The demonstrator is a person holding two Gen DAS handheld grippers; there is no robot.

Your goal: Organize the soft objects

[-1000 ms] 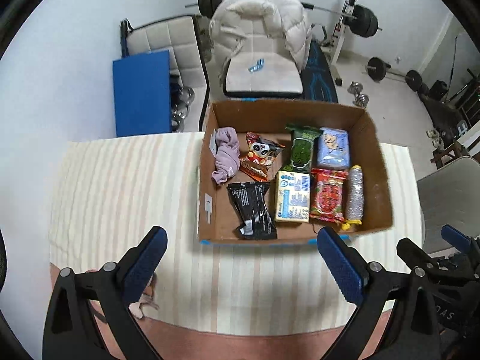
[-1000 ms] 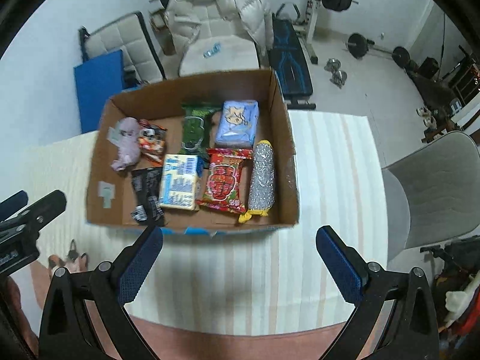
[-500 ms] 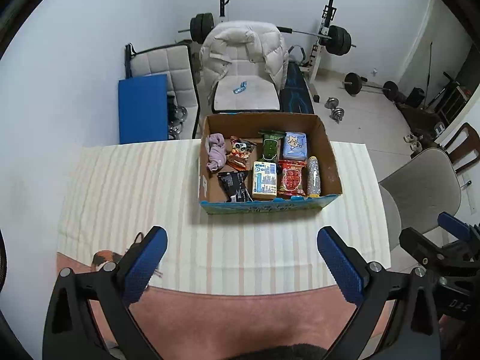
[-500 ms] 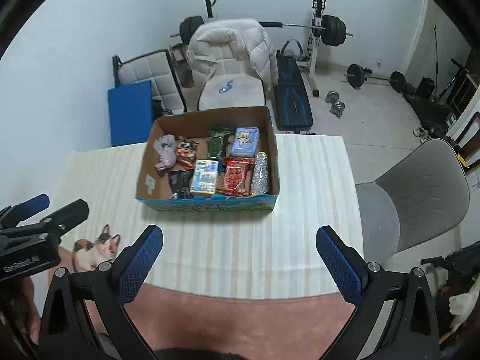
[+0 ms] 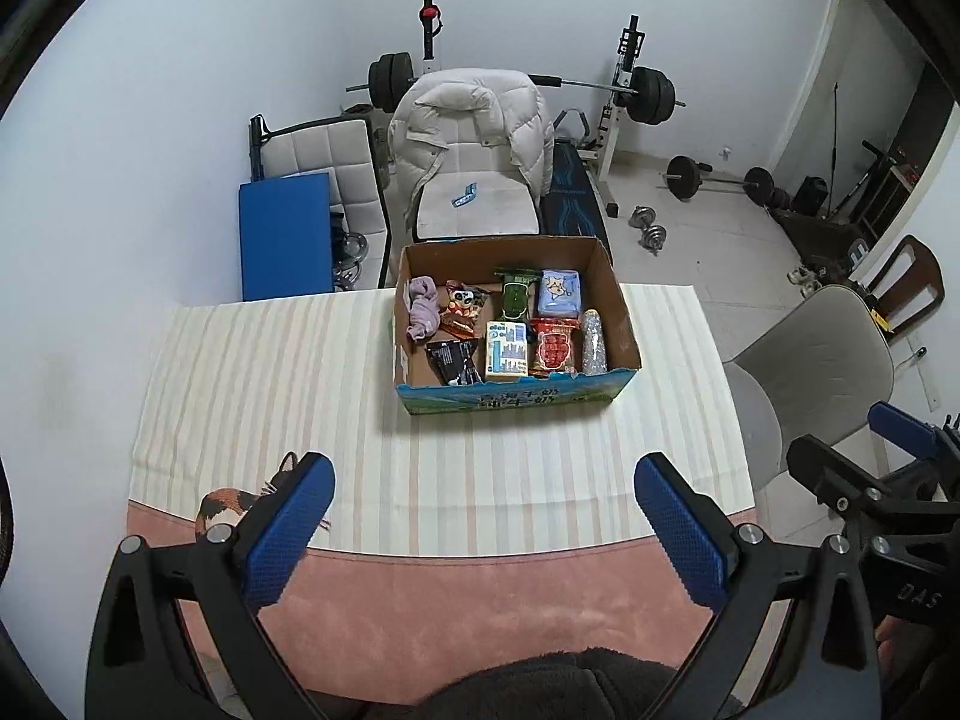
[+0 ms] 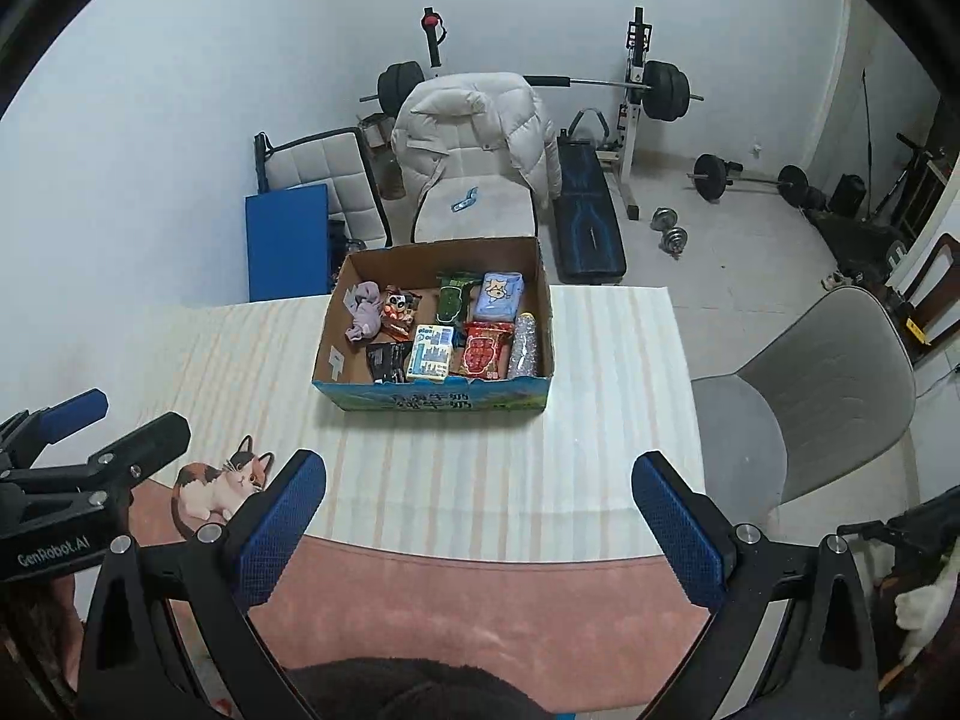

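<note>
I see the table (image 5: 252,396) under its striped cloth, and on it the cardboard box (image 5: 618,306), set toward the far edge with its long side running left to right and its printed blue front wall facing me. Inside, the soft things lie mostly lengthwise, pointing away from me: the black packet (image 5: 451,362), the white and blue pack (image 5: 506,350), the red packet (image 5: 555,346) and the silver roll (image 5: 593,341) along the near row; the lilac cloth (image 5: 422,307), the panda packet (image 5: 463,309), the green packet (image 5: 515,295) and the pale blue tissue pack (image 5: 559,292) behind them.

My left gripper (image 5: 485,501) is held wide open and empty over the near table edge, well short of the box. My right gripper (image 6: 479,498) is the same, spread wide with nothing between its blue pads.

The right view shows the whole cat picture (image 6: 223,483) on the near left corner and the left gripper from the side; the left view hides most of that cat behind a finger, but catches the right gripper at its right edge
</note>
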